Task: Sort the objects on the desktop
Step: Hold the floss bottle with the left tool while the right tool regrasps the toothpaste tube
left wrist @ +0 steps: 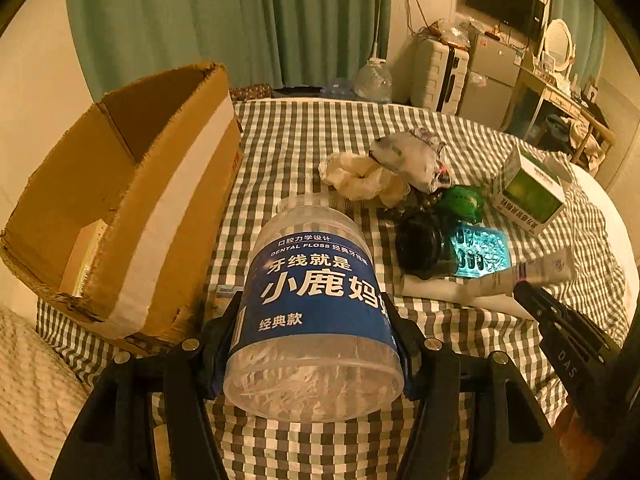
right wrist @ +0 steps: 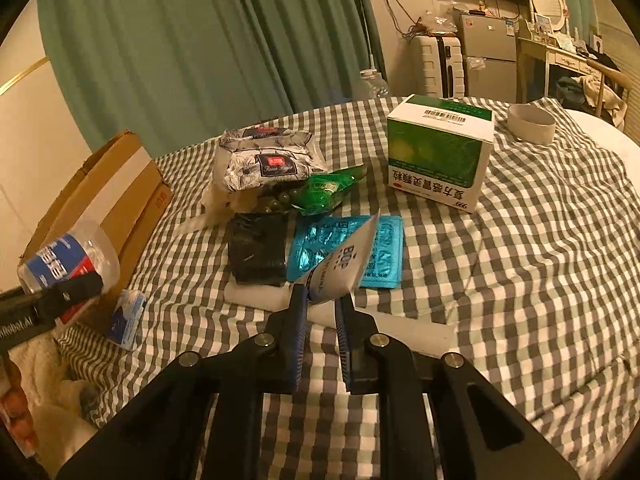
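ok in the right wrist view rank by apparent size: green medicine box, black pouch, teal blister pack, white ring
1. green medicine box
2. teal blister pack and black pouch: look alike, and the held white tube hides part of the pack
3. white ring, though farthest from the camera

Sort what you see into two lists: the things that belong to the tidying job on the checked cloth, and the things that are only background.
Part of the job:
left gripper shut on the dental floss jar
right gripper shut on the white tube
cardboard box
green medicine box
blue blister pack

Only background:
green curtain
white suitcase
television
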Motion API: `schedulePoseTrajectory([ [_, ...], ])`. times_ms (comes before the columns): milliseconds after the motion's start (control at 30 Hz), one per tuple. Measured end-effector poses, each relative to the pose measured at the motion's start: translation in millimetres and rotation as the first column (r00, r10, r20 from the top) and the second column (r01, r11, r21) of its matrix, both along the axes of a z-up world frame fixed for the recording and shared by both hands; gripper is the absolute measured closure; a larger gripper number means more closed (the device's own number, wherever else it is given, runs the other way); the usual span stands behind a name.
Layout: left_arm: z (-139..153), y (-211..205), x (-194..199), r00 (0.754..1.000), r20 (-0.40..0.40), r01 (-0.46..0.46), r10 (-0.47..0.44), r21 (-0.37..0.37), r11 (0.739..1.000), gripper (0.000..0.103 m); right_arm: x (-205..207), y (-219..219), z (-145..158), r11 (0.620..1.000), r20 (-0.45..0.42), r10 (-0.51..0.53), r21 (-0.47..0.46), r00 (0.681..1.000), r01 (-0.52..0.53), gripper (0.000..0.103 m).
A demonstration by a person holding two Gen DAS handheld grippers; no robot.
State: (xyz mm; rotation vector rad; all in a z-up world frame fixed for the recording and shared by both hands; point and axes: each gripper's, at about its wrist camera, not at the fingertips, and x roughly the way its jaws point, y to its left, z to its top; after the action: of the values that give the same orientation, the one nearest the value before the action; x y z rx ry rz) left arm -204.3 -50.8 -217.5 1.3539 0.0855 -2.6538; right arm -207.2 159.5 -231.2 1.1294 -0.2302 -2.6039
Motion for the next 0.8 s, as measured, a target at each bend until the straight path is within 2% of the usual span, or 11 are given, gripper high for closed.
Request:
schedulePoseTrajectory([
  [33,-1.6,0.3,-1.3,1.000,0.004,-0.001,0.001,0.000,1.000,0.040,-2.8,-0.4,-1.9,1.000,0.007,0.002,-0.014,1.000,-0.002,0.089],
  [100,-4.2,0.9,-3.0,1.000,0.008,-0.001,0.001,-0.002,1.000,0.040,-9.0,-2.1,-6.9,0.999,0.025,0.000,-0.035,1.000,0.000,0.082],
  [167,-6.6,1.8,-4.5,1.000,0.015,-0.001,0.001,-0.004,1.000,0.040,-16.0,-3.0,-12.7,0.999,0.034,-0.015,-0.049,0.999,0.016,0.067],
  [267,-12.6,2.1,-8.3,1.000,0.028,-0.002,0.002,-0.010,1.000,0.040,-34.8,-1.9,-25.1,0.991,0.078,-0.035,-0.126,0.996,0.044,0.066],
  [367,-15.7,-1.3,-11.8,0.999,0.026,-0.032,0.032,-0.005,0.999,0.040,-47.9,-2.8,-36.9,0.988,0.103,-0.044,-0.142,0.994,0.058,0.066],
  [467,-19.7,-4.3,-17.8,0.998,0.028,-0.058,0.057,0.038,0.998,0.040,-52.3,-0.5,-48.0,0.985,0.115,-0.061,-0.152,0.991,0.079,0.068],
  [667,-26.3,1.2,-21.5,0.999,0.038,-0.025,0.023,0.043,0.999,0.040,-53.8,6.7,-42.6,0.978,0.116,-0.088,-0.179,0.989,0.108,0.068],
  [700,-27.8,1.2,-21.2,0.999,0.043,-0.022,0.020,0.047,0.999,0.040,-53.8,9.0,-42.6,0.974,0.125,-0.093,-0.192,0.988,0.116,0.067],
  [767,-30.7,-0.3,-20.0,0.999,0.049,-0.025,0.022,0.054,0.998,0.040,-55.0,14.5,-45.1,0.961,0.168,-0.105,-0.236,0.980,0.144,0.052],
  [800,-31.3,-1.3,-19.9,0.998,0.051,-0.028,0.025,0.056,0.998,0.040,-55.6,15.5,-46.6,0.955,0.183,-0.110,-0.254,0.977,0.155,0.052],
])
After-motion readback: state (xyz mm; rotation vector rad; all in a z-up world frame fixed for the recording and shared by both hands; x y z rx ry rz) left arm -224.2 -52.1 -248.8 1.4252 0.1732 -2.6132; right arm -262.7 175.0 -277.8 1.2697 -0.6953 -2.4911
